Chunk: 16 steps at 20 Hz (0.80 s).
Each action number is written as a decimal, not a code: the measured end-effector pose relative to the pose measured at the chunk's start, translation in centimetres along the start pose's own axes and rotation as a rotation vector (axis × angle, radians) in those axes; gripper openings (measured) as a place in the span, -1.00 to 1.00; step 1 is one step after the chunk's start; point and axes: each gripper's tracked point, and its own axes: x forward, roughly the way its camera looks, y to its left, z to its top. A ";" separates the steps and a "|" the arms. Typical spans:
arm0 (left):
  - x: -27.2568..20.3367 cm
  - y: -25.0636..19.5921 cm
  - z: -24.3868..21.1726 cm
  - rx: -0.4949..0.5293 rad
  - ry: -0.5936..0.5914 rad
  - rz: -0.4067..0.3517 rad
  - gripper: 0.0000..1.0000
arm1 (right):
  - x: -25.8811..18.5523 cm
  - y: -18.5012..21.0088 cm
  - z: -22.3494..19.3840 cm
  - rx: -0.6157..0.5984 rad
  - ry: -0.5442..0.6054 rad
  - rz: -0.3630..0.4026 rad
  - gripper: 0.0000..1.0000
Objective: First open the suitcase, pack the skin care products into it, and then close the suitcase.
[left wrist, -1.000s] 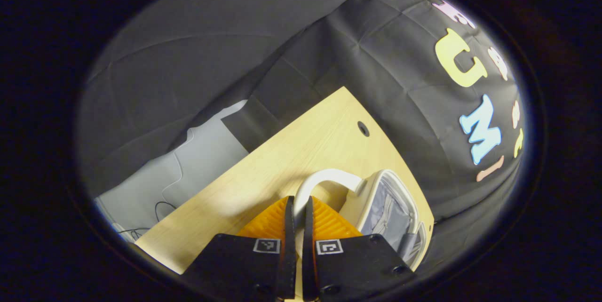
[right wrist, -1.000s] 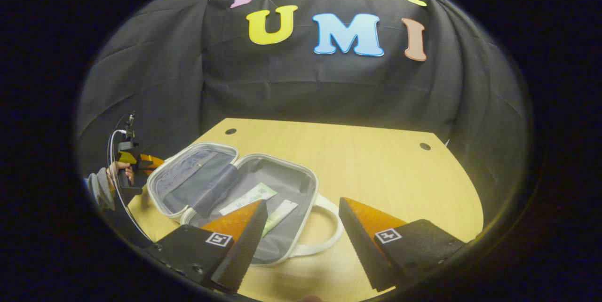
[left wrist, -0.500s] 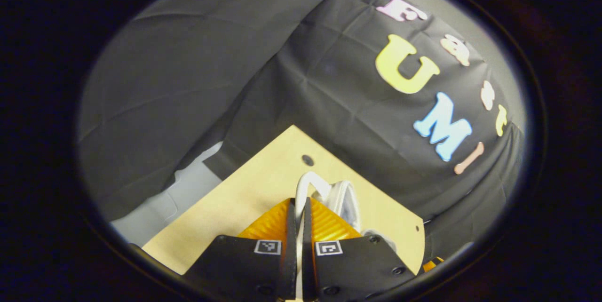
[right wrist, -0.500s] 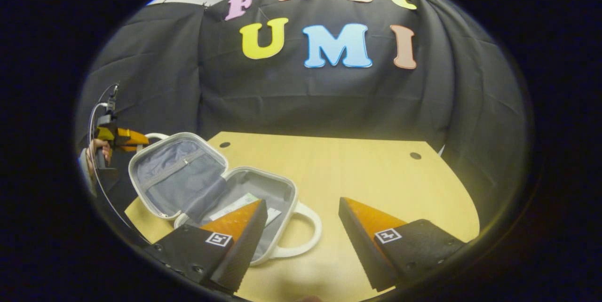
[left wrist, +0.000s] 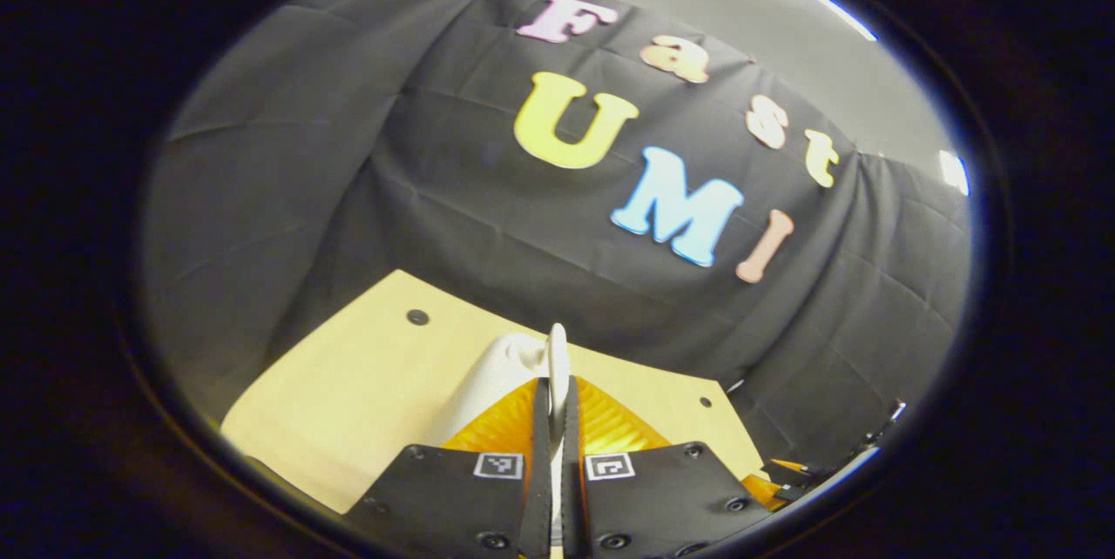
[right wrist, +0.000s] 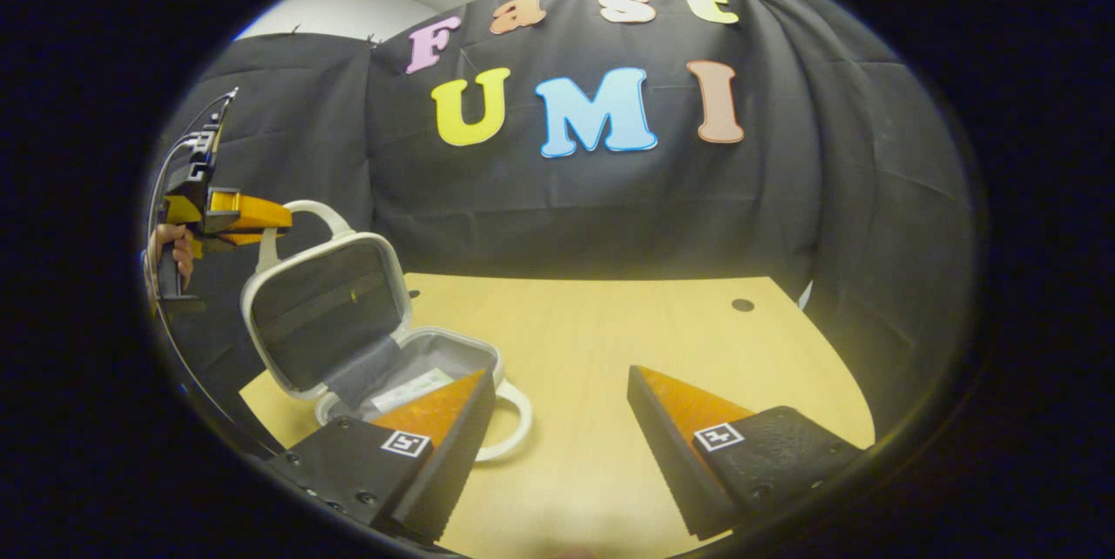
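Right gripper view gives me the clearest change: the lid (right wrist: 324, 315) of the suitcase (right wrist: 409, 372), which lay nearly flat a second ago, now stands close to upright over the base. My left gripper (right wrist: 261, 217) has risen with it, jaws clamped on the lid's handle (right wrist: 305, 215), with a hand (right wrist: 165, 250) behind it at the far left. A pale product (right wrist: 409, 389) lies in the base, partly hidden by my own finger; I can no longer see the second tube that showed earlier. The base's own handle (right wrist: 514, 420) rests flat on the bench (right wrist: 627, 333).

My right gripper (right wrist: 557, 407) hovers near the case with its jaws wide apart, gripping nothing, much as before.

Left gripper view has swung round: the handle (left wrist: 556, 352) now appears edge-on between my closed jaws at the left gripper (left wrist: 556, 393), the lid's white shell (left wrist: 496, 367) just below it, and the bench (left wrist: 348, 376) has dropped lower in the picture.

Pale wood, with small dark holes (right wrist: 742, 305) near its back edge. Black cloth (right wrist: 566, 202) hangs behind and on both sides; a grey wall (left wrist: 740, 37) shows above it.
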 end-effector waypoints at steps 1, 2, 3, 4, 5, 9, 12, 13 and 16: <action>0.4 -2.2 -2.1 0.020 0.010 -0.011 -0.76 | -0.5 -1.1 -0.1 -0.002 0.000 0.005 0.87; 1.1 -4.1 -4.0 0.040 0.020 -0.018 -0.76 | -0.8 -2.4 -0.3 -0.004 -0.001 0.009 0.87; 1.6 -5.7 -5.7 0.052 0.030 -0.022 -0.76 | -1.1 -3.6 -0.4 -0.005 -0.002 0.011 0.87; 2.4 -6.9 -7.4 0.060 0.040 -0.025 -0.76 | -1.4 -4.6 -0.7 -0.004 -0.001 0.014 0.87; 3.0 -8.0 -9.1 0.064 0.051 -0.025 -0.76 | -1.6 -5.5 -1.0 -0.004 0.001 0.019 0.87; 5.4 -10.3 -15.7 0.079 0.090 -0.033 -0.76 | -2.8 -8.8 -2.0 -0.001 0.019 0.006 0.87; 7.5 -11.5 -19.8 0.125 0.117 -0.032 -0.75 | -2.9 -10.4 -2.6 0.012 0.019 -0.025 0.87; 8.4 -11.8 -20.9 0.150 0.133 -0.031 -0.75 | -2.8 -10.8 -2.7 0.018 0.020 -0.040 0.87; 9.9 -12.3 -24.8 0.208 0.204 -0.024 -0.75 | -2.7 -11.1 -3.1 0.054 0.042 -0.059 0.87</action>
